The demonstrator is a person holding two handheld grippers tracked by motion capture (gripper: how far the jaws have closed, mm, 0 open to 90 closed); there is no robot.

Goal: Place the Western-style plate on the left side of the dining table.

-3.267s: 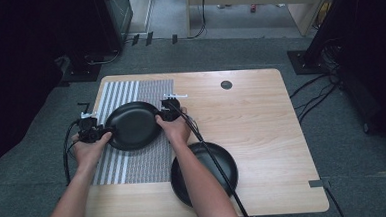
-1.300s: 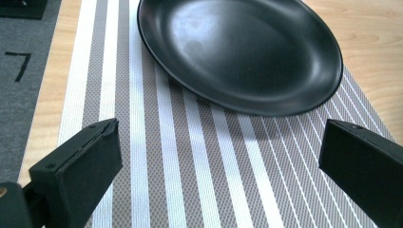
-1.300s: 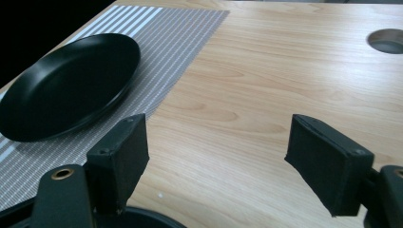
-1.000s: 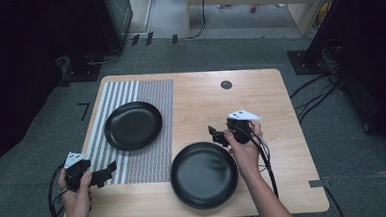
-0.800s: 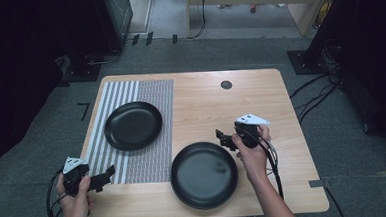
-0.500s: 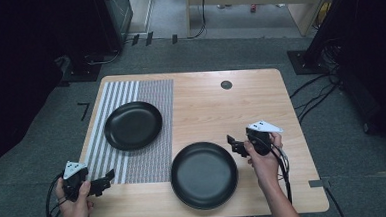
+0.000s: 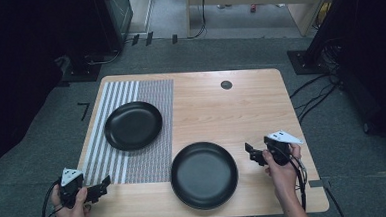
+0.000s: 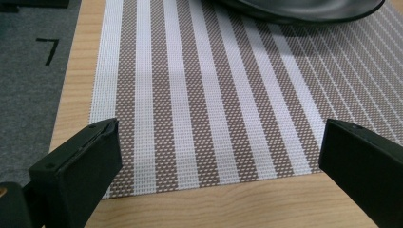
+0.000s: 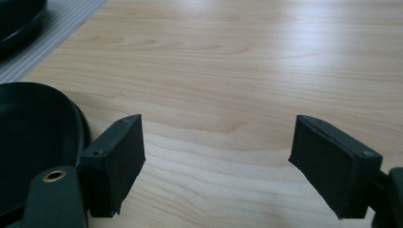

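I had drawn both tools clear, left tool (image 7: 104, 184) and right tool (image 7: 250, 152) agape and empty; smaller round black plate (image 7: 133, 125) rested on striped woven mat (image 7: 153, 160) at ten o'clock, larger black plate (image 7: 204, 174) on bare wooden worktop (image 7: 231, 111) at six; placement judged complete.

One black plate (image 7: 133, 125) sits on the striped mat (image 7: 153, 155), another (image 7: 204, 174) beside it on wood.

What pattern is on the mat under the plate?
The mat has brown and white woven stripes, clearest in the left gripper view, beneath the black plate.
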